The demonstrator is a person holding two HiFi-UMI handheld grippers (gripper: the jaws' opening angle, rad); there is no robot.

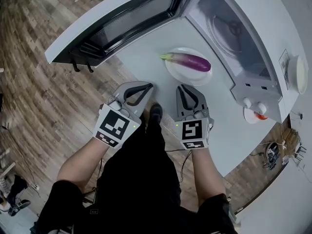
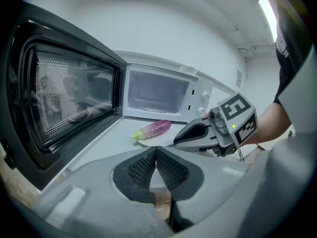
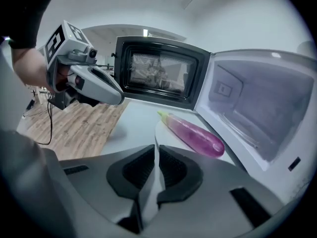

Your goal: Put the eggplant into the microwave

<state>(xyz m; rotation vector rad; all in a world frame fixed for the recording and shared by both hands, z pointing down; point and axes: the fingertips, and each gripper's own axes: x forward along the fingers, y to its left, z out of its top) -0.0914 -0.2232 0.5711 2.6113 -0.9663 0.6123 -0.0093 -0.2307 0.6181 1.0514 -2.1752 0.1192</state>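
A purple eggplant [image 1: 191, 61] with a green stem lies on a white plate [image 1: 171, 72] on the white table, just in front of the microwave [image 1: 235, 32]. The microwave door [image 1: 131, 18] is swung wide open to the left, and the cavity shows a glass turntable. Both grippers hover side by side at the table's near edge, short of the plate. My left gripper [image 1: 145, 87] is shut with nothing in it, its pads meeting. My right gripper [image 1: 183, 89] is also shut and holds nothing. The right gripper view shows the eggplant [image 3: 195, 134] just beyond the jaws.
A small dish with something orange [image 1: 255, 115] stands on the table right of the microwave. A white round object [image 1: 297, 74] rests on the microwave's top. Wooden floor [image 1: 44, 106] lies left of the table, and cables lie at the lower right.
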